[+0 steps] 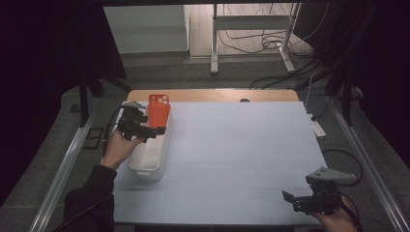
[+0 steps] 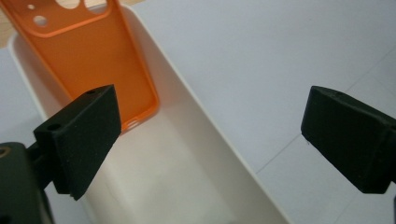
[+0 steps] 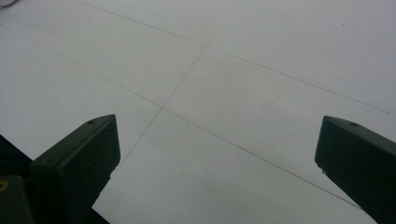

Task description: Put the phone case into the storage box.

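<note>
Here, as I see it from my remote seat:

1. Left gripper (image 1: 155,129), black two-jaw claw in the person's left hand (image 1: 119,146): I read the jaws as standing wide apart, nothing between them. It hovers over the far half of the tub listed next.

2. White oblong plastic tub (image 1: 161,153): lies lengthwise directly beneath the left claw. In the left gripper view its long rim (image 2: 196,100) runs between the two jaws, with the hollow under the left jaw.

3. Orange soft plastic phone case (image 1: 158,112) with camera cut-outs at its top: stands on end, tilted, in the tub's far end, just ahead of the left claw's tips. In the left gripper view the phone case's (image 2: 93,60) lower edge sits close beyond the left jaw; I see no pad pressing on it.

4. Right gripper (image 1: 292,199), black two-jaw claw with a grey three-cornered plate, in the right hand (image 1: 338,221): jaws wide apart, holding nothing, well apart from the tub and the case.

5. Pale blue-grey table mat (image 3: 243,93) with thin grid lines: beneath and ahead of the right claw.
</note>
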Demonstrator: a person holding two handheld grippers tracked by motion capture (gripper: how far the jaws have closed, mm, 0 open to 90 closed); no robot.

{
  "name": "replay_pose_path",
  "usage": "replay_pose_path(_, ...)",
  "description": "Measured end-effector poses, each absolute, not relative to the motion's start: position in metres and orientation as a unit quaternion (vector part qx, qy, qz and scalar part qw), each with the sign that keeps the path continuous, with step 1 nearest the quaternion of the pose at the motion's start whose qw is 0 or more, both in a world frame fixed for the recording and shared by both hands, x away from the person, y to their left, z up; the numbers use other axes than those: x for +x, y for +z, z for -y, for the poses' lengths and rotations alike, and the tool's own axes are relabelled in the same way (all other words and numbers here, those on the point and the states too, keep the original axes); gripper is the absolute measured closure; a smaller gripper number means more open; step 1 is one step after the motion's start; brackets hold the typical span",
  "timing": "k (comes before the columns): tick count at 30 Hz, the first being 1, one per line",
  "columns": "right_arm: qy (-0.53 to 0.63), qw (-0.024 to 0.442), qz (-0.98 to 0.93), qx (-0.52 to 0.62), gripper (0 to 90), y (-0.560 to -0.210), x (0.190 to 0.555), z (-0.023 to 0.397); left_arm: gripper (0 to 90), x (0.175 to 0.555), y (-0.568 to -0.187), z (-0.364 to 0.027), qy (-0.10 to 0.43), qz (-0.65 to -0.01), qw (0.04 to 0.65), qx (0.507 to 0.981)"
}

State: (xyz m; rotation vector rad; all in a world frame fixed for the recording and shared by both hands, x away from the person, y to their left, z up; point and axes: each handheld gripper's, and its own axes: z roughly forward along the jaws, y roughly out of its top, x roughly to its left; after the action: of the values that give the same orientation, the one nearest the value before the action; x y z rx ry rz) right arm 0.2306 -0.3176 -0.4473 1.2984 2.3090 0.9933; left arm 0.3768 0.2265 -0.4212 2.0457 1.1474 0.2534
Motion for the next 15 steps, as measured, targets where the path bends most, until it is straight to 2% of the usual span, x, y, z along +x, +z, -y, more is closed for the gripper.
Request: replay_pose_path(15, 0.347, 0.153, -0.806, 0.454, 0.0, -0.447, 0.231, 0.318, 2.7, 0.35, -0.423, -0.216, 0.107, -0.427, 0.391, 0.808)
